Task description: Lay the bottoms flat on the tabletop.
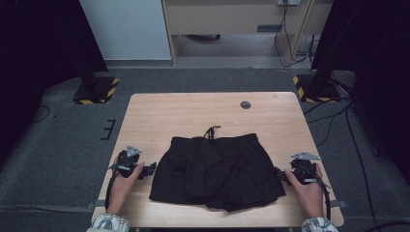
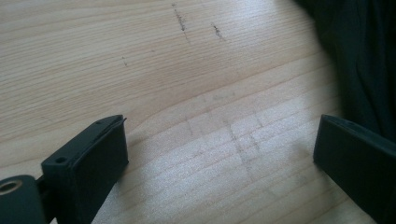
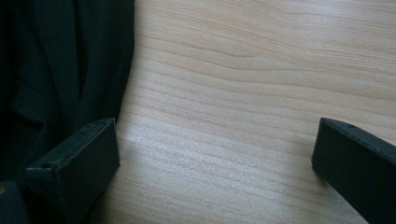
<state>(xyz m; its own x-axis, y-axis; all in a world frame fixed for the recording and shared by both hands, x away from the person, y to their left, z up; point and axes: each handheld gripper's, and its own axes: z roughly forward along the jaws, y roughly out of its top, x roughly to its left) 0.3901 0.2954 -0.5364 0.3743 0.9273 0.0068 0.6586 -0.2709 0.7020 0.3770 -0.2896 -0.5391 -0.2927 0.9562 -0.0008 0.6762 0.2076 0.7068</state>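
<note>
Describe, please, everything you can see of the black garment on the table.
The black garment looks like shorts of thin, matt cloth, lying rumpled in loose folds on the near half of the wooden table. Its waistband faces the far side, with a drawstring trailing beyond it. Nothing grips it.

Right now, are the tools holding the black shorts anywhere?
No. Both the left tool and right tool are open over bare table, beside the black shorts.
</note>
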